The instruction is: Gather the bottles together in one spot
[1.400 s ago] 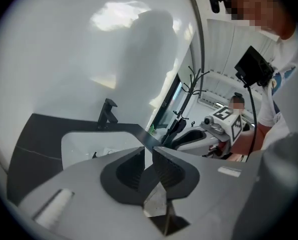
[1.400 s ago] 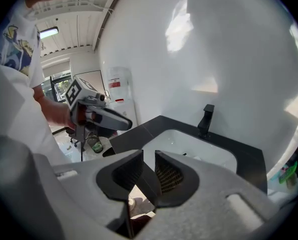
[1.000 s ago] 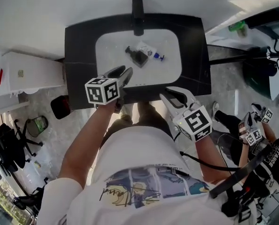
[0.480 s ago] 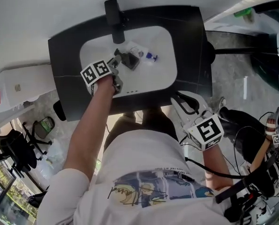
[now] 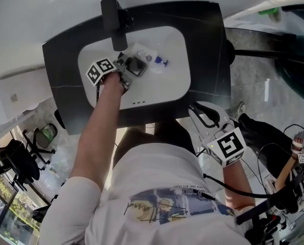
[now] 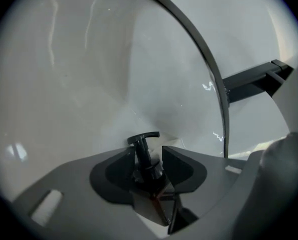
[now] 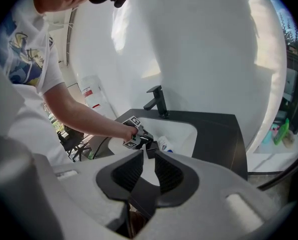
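A dark pump bottle (image 5: 137, 65) lies in the white basin (image 5: 174, 83), touching a clear bottle (image 5: 147, 55) with a blue cap. My left gripper (image 5: 130, 67) is down in the basin at the dark bottle. In the left gripper view the pump bottle's neck (image 6: 147, 159) stands between the jaws, which are opening, with a gap beside the right pad. My right gripper (image 5: 207, 115) hangs at the counter's front edge, open with nothing in it. From the right gripper view (image 7: 149, 171) I see the left gripper (image 7: 138, 136) and both bottles (image 7: 161, 143) ahead.
A black faucet (image 5: 111, 15) stands at the basin's far left rim and shows as a dark bar (image 6: 254, 79) in the left gripper view. The black counter (image 5: 208, 45) surrounds the basin. Bags, cables and another person's hand lie on the floor around.
My left gripper has gone from the counter's front edge out into the basin and now straddles the dark pump bottle. The right gripper has stayed near the front edge.
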Tool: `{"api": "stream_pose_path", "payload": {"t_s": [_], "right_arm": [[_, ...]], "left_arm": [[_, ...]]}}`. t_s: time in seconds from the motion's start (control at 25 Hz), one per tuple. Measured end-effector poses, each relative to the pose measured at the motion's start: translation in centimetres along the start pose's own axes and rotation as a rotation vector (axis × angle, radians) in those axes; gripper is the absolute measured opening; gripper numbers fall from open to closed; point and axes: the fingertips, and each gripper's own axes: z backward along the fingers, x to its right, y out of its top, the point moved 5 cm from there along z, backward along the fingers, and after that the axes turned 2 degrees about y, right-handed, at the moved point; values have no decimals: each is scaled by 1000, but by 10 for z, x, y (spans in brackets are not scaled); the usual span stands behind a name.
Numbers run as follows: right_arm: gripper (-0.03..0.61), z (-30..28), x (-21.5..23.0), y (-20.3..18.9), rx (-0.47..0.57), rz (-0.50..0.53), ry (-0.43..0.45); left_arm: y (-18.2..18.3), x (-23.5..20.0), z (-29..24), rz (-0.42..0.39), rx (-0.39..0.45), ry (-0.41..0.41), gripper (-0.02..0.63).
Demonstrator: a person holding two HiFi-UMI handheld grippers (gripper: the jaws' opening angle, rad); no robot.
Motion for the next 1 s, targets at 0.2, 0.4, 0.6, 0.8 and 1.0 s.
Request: {"api": "stream_pose_path", "payload": {"t_s": [0.2, 0.4, 0.6, 0.8, 1.0], "right_arm": [[72, 1, 11, -8, -20, -15, 2], [71, 0, 16, -11, -31, -28, -4], [71, -1, 16, -15, -44, -39, -3], [71, -7, 14, -14, -44, -42, 3], [71, -11, 9, -5, -34, -28, 4]], "left_arm": [[1, -4, -18, 59, 9, 10, 179], [4, -9, -25, 100, 6, -10, 149], [4, -11, -28, 94, -22, -82, 100], [5, 0, -22, 3, 11, -163, 91], [1, 18, -2, -191, 76, -210, 83]]}}
